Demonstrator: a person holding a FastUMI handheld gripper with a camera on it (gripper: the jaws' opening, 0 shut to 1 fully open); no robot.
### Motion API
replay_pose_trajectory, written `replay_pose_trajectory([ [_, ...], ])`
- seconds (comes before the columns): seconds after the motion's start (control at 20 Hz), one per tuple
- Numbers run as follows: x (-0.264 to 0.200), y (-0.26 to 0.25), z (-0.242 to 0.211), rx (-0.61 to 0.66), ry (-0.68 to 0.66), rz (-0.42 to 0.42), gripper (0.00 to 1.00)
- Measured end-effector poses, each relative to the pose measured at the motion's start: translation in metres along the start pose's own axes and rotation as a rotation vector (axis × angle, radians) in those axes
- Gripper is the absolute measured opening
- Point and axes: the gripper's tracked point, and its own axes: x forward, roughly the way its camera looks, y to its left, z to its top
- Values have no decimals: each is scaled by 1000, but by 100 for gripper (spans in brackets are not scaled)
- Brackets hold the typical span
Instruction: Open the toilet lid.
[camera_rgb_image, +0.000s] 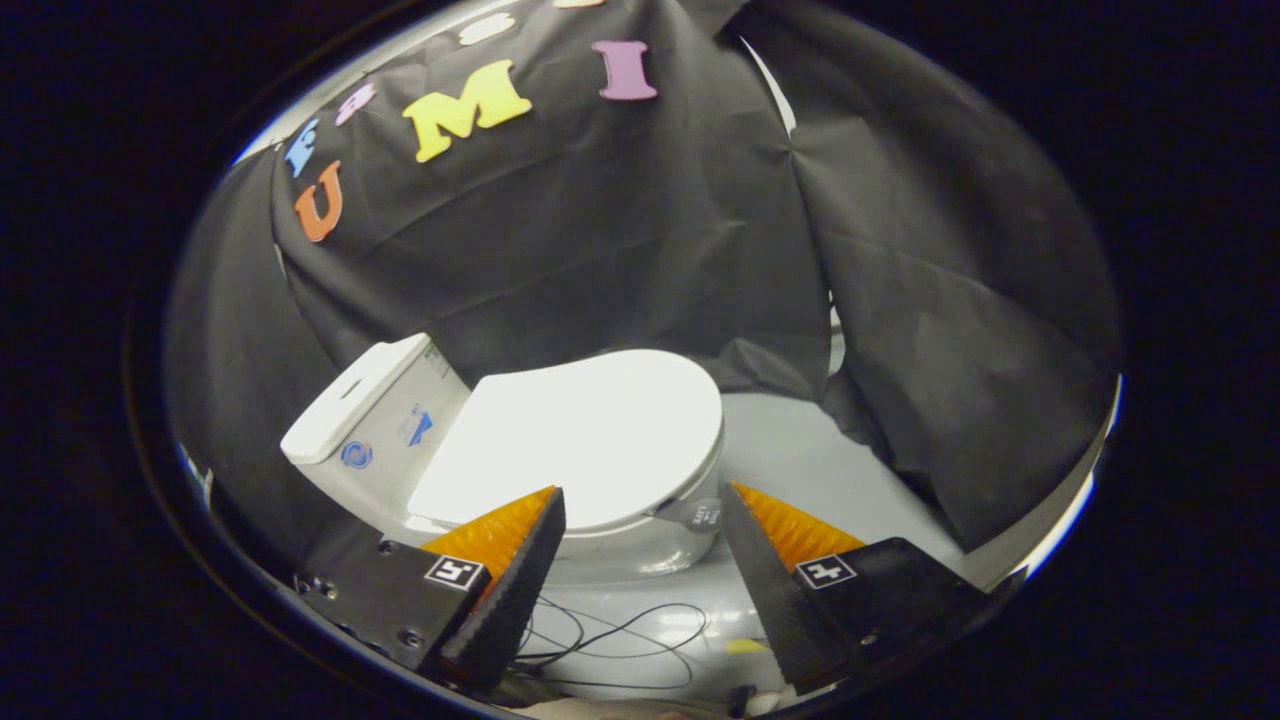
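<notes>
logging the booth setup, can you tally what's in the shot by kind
White ceramic toilet with closed white plastic lid and white cistern: 1
Grey tab at the lid's front rim: 1
Thin black cable looped on the floor: 1
Small yellow scrap on the floor: 1
Tool, fingers open, just short of the lid: 1
Total: 5

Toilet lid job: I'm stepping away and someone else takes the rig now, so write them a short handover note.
Tongs: open, holding nothing, fingers spread either side of the toilet's front end.
Toilet lid: down flat on the bowl, just ahead of the fingers; a small grey tab sticks out at its front rim between them.
Tank: beyond the lid, against the black cloth wall.
Loose black cables lie on the floor below the bowl.
Done: approach only.
Left: catch the lid's front rim and lift it up towards the tank.
</notes>
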Motion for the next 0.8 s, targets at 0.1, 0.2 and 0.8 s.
replay_pose_trajectory([
  [0.1, 14, -1, -3, 17, 52, 14, 98],
  [0.2, 28, -10, -7, 37, 101, 9, 97],
  [0.8, 84, -49, -32, 239, 268, -3, 95],
])
